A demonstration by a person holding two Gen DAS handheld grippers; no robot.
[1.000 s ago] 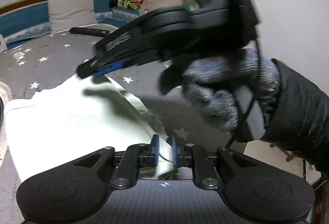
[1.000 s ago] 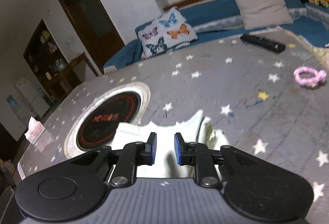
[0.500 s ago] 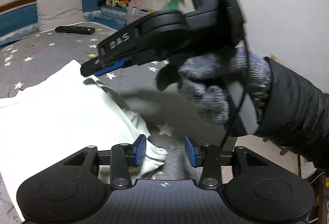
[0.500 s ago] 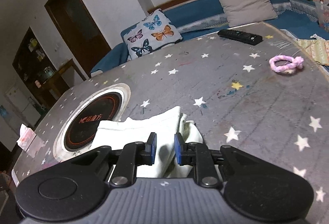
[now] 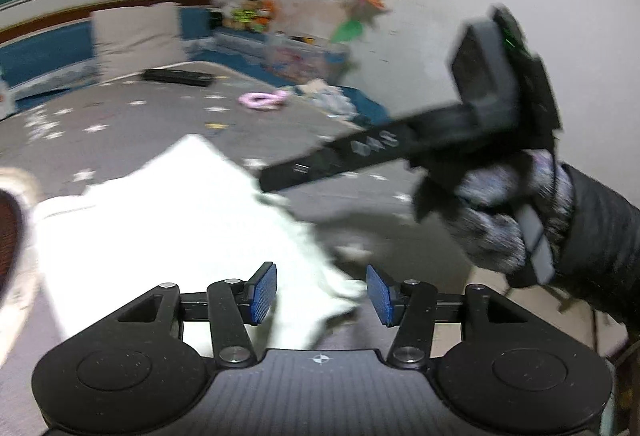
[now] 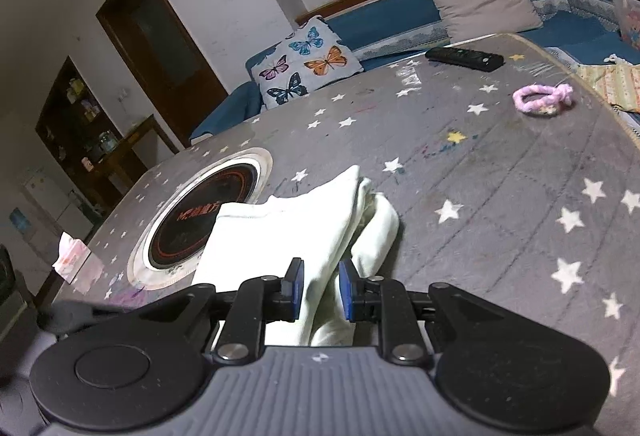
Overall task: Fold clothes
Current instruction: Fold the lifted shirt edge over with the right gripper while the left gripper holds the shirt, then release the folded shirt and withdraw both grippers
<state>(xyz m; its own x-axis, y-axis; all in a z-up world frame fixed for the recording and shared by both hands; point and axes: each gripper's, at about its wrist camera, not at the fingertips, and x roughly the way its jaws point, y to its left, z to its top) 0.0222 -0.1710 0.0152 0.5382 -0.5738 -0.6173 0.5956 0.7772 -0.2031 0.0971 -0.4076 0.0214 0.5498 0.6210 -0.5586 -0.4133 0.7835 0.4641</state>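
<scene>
A white garment (image 5: 180, 220) lies folded on the grey star-patterned table cover (image 6: 500, 196). In the left wrist view my left gripper (image 5: 321, 294) is open just above the garment's near right corner, with nothing pinched. A gloved hand (image 5: 500, 224) holds my right gripper (image 5: 266, 180), whose tip slants down onto the garment's right edge. Seen from the right wrist, the right gripper (image 6: 321, 290) has its blue pads close together with a fold of the garment (image 6: 288, 228) between them. A loose flap bulges at the garment's right side.
A round black hob (image 6: 200, 220) is set into the table just left of the garment. Farther back lie a black remote (image 6: 464, 59) and a pink hair tie (image 6: 542, 99). A crumpled tissue pack (image 6: 74, 260) sits at the left edge. Cushions line the bench behind.
My left gripper went from shut on the garment's corner to wide open, letting it drop. The right gripper swung lower and rightwards in the left view; its pad gap stayed the same.
</scene>
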